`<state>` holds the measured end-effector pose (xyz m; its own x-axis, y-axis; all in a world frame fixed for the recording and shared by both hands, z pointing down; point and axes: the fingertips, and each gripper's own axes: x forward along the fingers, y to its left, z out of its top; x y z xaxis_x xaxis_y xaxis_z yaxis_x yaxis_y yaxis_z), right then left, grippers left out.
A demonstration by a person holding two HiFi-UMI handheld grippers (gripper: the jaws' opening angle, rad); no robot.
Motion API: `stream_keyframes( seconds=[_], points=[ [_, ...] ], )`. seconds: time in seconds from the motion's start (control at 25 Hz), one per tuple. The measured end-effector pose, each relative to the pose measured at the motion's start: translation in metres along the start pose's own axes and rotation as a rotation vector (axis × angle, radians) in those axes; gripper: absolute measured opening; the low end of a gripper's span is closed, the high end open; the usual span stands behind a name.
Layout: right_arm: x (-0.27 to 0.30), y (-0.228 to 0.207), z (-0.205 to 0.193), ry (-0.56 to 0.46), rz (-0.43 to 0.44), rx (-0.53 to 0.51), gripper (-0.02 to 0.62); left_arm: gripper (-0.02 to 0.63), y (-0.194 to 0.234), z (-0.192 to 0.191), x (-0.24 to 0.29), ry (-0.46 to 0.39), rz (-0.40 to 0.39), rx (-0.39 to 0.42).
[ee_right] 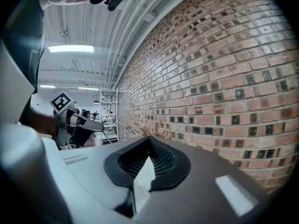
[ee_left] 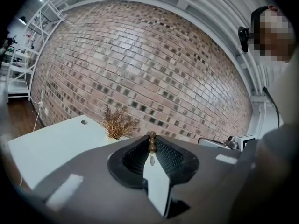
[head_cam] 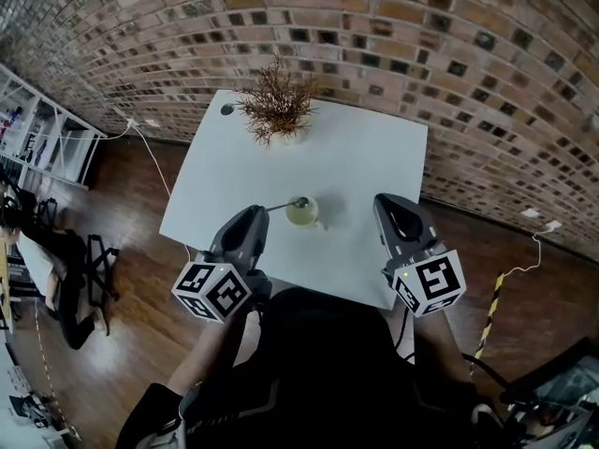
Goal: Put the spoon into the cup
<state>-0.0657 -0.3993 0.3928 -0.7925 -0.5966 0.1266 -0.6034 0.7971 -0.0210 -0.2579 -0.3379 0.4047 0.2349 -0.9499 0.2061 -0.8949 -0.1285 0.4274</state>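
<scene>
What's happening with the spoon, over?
Left gripper shut on spoon; right gripper shut, empty. Spoon end at cup rim, not released. Plant far back, out of the way.

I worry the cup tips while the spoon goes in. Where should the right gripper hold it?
Probably by what looks like the handle at its right, coming level from that side. The cup stands upright, the spoon in the left gripper reaches it from the left, and the right gripper, shut, must open first.
</scene>
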Motion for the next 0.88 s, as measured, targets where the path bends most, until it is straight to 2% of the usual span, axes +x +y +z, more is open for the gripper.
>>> stream_keyframes(
  seconds=[0.16,0.28,0.44,0.6,0.88],
  points=[
    [0.016,0.008,-0.004,0.027,-0.005,-0.012,0.006,0.040,0.021,-0.004,0.002,0.031,-0.001,-0.015],
    [0.030,0.010,-0.013,0.061,-0.043,-0.019,0.006,0.040,0.035,-0.009,0.013,0.078,-0.042,0.004],
    [0.044,0.012,-0.029,0.120,-0.097,-0.003,0.006,0.040,0.057,-0.034,0.036,0.167,-0.091,-0.016],
    [0.057,0.020,-0.037,0.154,-0.119,-0.010,0.006,0.040,0.081,-0.065,0.051,0.246,-0.092,-0.062],
    [0.066,0.014,-0.064,0.213,-0.153,0.004,0.006,0.040,0.103,-0.098,0.069,0.335,-0.084,-0.074]
  ],
)
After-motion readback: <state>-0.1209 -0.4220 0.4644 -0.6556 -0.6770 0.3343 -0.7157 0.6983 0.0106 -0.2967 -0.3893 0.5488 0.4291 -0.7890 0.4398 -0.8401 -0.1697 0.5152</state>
